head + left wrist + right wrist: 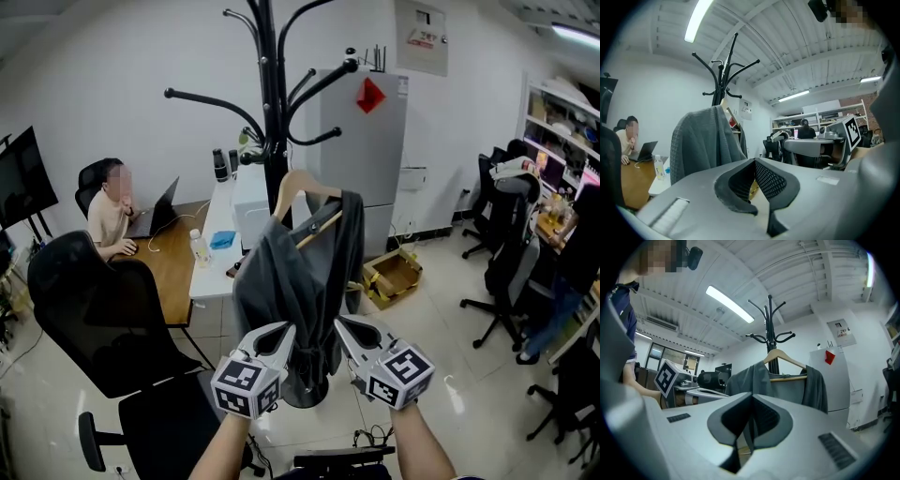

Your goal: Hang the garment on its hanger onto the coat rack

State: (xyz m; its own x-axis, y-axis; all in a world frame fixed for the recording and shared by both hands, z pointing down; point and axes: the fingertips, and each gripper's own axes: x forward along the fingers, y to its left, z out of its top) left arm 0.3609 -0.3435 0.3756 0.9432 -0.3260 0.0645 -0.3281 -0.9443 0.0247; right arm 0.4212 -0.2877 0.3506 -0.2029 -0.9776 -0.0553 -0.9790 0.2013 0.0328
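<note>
A grey garment (pixel 300 272) hangs upright on a wooden hanger (pixel 298 183) against the pole of the black coat rack (pixel 272 84). I cannot see the hanger's hook on an arm. My left gripper (pixel 286 330) and right gripper (pixel 342 323) sit side by side at the garment's lower hem. In the left gripper view the jaws (pixel 753 161) are shut with nothing between them, and the garment (pixel 696 140) is up and to the left. In the right gripper view the jaws (pixel 751 394) are shut. The garment (pixel 787 390) and hanger (pixel 785 355) hang ahead of them.
A person (pixel 111 216) sits at a wooden desk on the left, with a laptop and a bottle (pixel 199 246). A black office chair (pixel 94 309) stands close on my left. Behind the rack is a grey fridge (pixel 370 150), with a cardboard box (pixel 392 277) on the floor. More chairs (pixel 511 281) stand on the right.
</note>
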